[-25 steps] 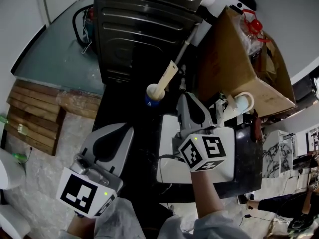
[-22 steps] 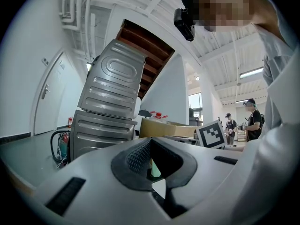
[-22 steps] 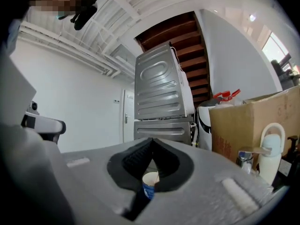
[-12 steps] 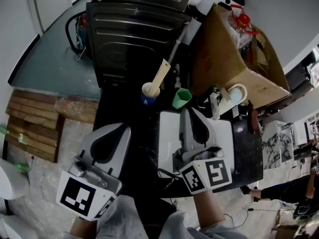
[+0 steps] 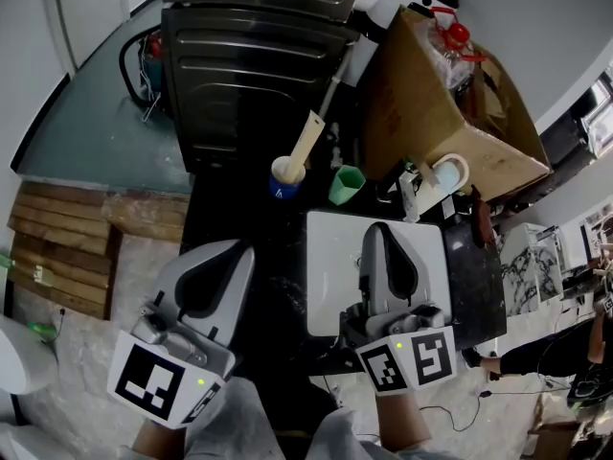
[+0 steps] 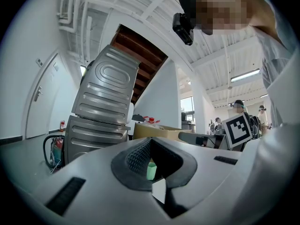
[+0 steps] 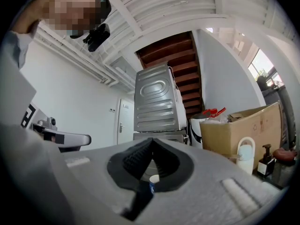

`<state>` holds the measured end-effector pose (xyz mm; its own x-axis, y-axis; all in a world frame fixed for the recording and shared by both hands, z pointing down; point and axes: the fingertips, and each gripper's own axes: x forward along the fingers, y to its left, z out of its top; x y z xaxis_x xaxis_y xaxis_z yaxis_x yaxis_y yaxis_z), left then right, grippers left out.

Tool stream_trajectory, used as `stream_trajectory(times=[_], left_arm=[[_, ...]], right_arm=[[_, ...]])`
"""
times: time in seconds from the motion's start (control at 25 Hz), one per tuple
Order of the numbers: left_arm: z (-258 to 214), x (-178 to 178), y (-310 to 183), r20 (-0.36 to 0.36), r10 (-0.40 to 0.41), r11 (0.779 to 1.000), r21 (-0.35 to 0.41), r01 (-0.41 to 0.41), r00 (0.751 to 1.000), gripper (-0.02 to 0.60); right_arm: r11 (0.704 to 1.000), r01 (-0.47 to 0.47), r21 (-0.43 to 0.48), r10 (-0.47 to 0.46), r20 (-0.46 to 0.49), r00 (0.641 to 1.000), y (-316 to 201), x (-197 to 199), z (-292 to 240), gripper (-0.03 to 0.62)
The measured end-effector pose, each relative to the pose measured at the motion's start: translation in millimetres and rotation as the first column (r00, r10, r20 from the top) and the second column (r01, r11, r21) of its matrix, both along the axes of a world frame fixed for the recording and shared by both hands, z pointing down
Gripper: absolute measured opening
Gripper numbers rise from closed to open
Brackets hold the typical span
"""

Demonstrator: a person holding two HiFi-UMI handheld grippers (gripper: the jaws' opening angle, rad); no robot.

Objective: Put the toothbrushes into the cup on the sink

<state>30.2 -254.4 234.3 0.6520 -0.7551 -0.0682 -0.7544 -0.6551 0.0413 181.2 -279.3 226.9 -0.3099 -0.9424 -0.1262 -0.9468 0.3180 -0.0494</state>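
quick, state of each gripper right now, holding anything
Left gripper: closed, holding nothing.
Right gripper: closed, holding nothing.

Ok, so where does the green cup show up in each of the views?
Head view: green cup sits above centre, just beyond the white sink.
Left gripper view: low centre, a small green patch in the dark opening.
Right gripper view: not in it.
Shared landmark: the cardboard box, visible in all three.

The cup (image 5: 347, 185) stands on the desk (image 5: 281, 281) just behind the sink (image 5: 330, 268); a brush pot (image 5: 284, 176) sits left of it, a box (image 5: 431, 113) to its right, the washing machine (image 5: 249, 65) behind them.
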Motion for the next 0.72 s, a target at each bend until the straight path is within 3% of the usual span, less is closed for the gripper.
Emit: stream_trajectory(times=[0.52, 0.72], left_arm=[[1, 4, 26, 0.025, 0.029, 0.999, 0.014, -0.029, 0.999, 0.0], [1, 20, 48, -0.01, 0.023, 0.997, -0.075, -0.024, 1.0, 0.002]], right_arm=[[0.998, -0.038, 0.047, 0.039, -0.019, 0.999, 33, 0, -9, -0.003], [0.998, -0.017, 0.059, 0.02, -0.05, 0.999, 50, 5, -11, -0.003]])
